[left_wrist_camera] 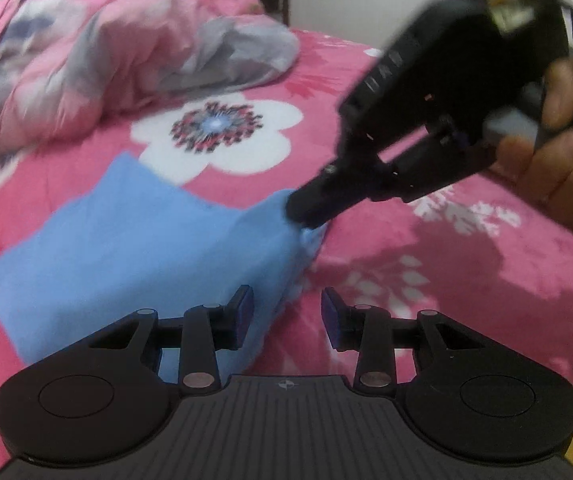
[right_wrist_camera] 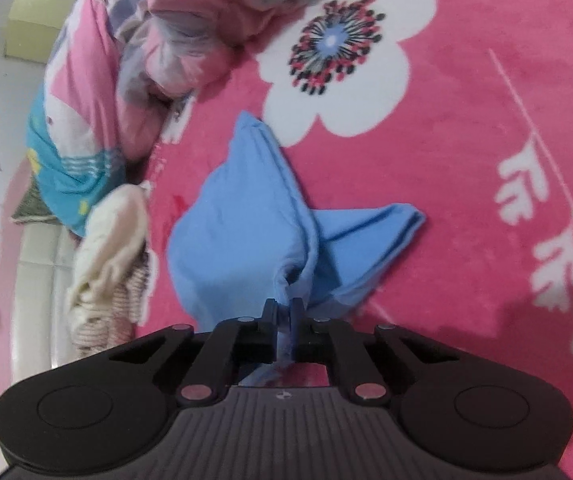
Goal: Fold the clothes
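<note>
light blue garment [right_wrist_camera: 242, 216] lies on a pink floral blanket [right_wrist_camera: 486, 80] covering the bed, partly folded; in the right wrist view one corner points toward the big white flower [right_wrist_camera: 350, 64] and a second flap runs off to the right. right gripper [right_wrist_camera: 285, 312]: fingers nearly together, pinching a bunched edge of the blue cloth; fabric shows between the pads and trails under the gripper body, so how far it runs is hidden. in the left wrist view the same right gripper [left_wrist_camera: 306, 210] comes in from upper right, tip sunk into the raised corner of the garment [left_wrist_camera: 126, 248], a hand [left_wrist_camera: 558, 160] around its handle, heavily blurred and cut by the frame edge. left gripper [left_wrist_camera: 287, 312]: fingers narrowly apart, nothing between them; it hangs over the garment's near right edge, contact cannot be made out. the garment's lower part is covered by the gripper body. a crumpled pink and grey quilt [left_wrist_camera: 106, 52] sits at the far side of the bed, soft-focused. at the bed's left edge, right wrist view: a turquoise patterned cloth [right_wrist_camera: 66, 176], a cream item [right_wrist_camera: 110, 240] and a striped piece [right_wrist_camera: 106, 316], too blurred to name.
</note>
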`<state>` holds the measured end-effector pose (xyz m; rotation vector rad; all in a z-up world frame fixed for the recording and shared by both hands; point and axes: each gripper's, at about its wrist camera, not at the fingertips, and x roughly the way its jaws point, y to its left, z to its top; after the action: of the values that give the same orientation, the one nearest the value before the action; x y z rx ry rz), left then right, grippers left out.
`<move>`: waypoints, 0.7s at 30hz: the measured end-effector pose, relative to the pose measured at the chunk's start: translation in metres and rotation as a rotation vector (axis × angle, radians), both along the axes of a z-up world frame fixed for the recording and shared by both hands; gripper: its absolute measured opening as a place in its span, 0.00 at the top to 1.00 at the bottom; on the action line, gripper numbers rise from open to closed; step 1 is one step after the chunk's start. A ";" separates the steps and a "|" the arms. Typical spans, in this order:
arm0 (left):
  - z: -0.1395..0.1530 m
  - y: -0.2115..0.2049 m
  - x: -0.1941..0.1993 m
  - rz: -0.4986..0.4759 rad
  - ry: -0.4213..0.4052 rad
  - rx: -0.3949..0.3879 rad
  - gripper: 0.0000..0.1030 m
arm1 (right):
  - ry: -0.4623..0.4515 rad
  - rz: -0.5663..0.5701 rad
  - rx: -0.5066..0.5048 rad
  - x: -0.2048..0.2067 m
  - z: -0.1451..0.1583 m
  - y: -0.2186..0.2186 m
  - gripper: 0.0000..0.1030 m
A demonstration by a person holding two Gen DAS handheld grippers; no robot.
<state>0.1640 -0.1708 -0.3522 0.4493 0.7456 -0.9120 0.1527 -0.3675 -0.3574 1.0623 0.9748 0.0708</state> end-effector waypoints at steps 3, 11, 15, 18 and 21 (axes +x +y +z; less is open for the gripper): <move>0.000 -0.012 0.007 0.027 -0.035 0.005 0.64 | -0.034 0.013 0.050 0.006 0.002 -0.002 0.95; 0.015 0.012 0.042 0.253 0.113 -0.172 0.89 | -0.078 -0.016 0.250 0.020 -0.006 -0.017 0.93; 0.016 0.027 0.059 0.350 0.195 -0.235 0.94 | -0.092 -0.128 0.341 0.008 -0.013 -0.036 0.92; 0.016 0.037 0.070 0.414 0.254 -0.286 0.95 | -0.065 -0.181 0.337 0.001 -0.018 -0.047 0.91; 0.018 0.047 0.076 0.477 0.299 -0.349 0.97 | -0.026 -0.186 0.331 0.001 -0.024 -0.046 0.84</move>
<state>0.2404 -0.1240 -0.3344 -0.1770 0.8941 -0.6420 0.1535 -0.4136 -0.3816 1.4485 0.8539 0.0946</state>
